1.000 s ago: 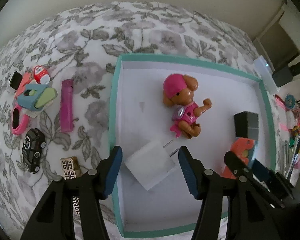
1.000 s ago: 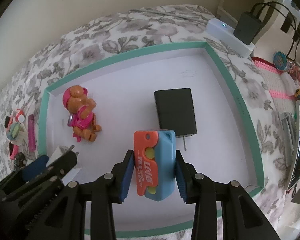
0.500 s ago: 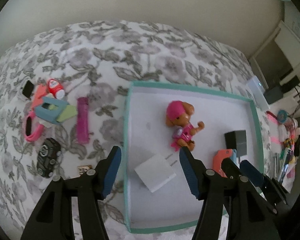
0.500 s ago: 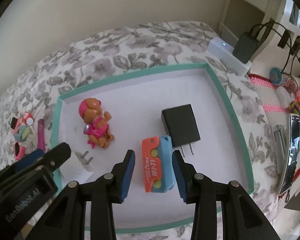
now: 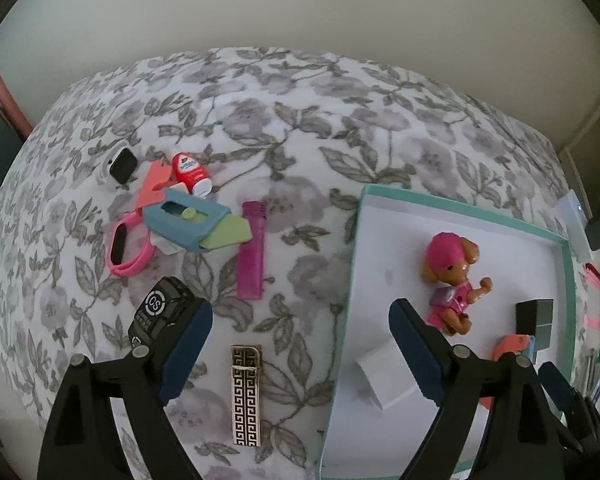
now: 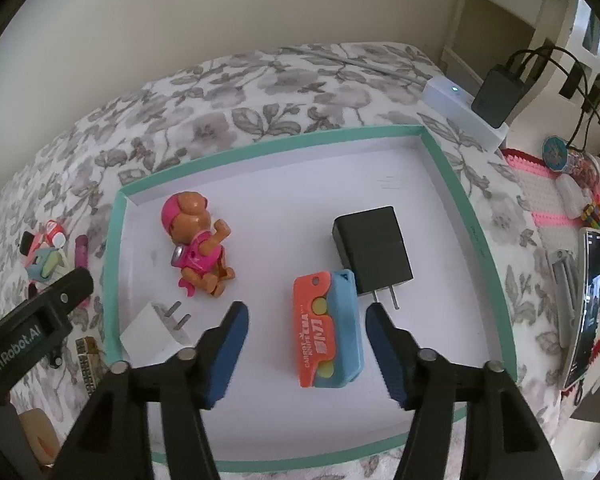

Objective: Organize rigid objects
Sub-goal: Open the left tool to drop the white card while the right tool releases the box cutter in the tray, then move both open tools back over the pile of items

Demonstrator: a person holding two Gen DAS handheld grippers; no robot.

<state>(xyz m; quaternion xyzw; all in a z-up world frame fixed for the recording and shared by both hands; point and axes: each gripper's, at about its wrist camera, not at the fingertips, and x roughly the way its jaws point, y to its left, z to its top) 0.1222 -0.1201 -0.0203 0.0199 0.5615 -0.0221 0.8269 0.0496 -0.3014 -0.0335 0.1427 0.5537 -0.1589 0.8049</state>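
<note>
My right gripper (image 6: pixel 306 320) hangs over the teal-rimmed white tray (image 6: pixel 472 220), its jaws opening. The orange-and-blue cutter (image 6: pixel 328 328) lies flat on the tray floor between the jaws, untouched. A black charger (image 6: pixel 372 248), a pink puppy toy (image 6: pixel 196 248) and a white charger (image 6: pixel 156 332) also lie in the tray. My left gripper (image 5: pixel 300 332) is left of the tray over the flowered bedspread, its jaws opening and empty, above a patterned lighter (image 5: pixel 247 394). Its left finger partly covers a black toy car (image 5: pixel 160 312). A magenta lighter (image 5: pixel 251 250) lies beyond.
At the far left lies a heap: a blue-and-green cutter (image 5: pixel 192 226), a pink band (image 5: pixel 126 246), a red bottle (image 5: pixel 190 170) and a smartwatch (image 5: pixel 120 166). Right of the tray are a white power strip (image 6: pixel 464 112), a phone (image 6: pixel 588 304) and trinkets on a pink mat (image 6: pixel 540 184).
The right gripper let go of the orange-and-blue cutter, which now rests on the tray floor. The left gripper moved left off the tray, away from the white charger, and its jaws widened.
</note>
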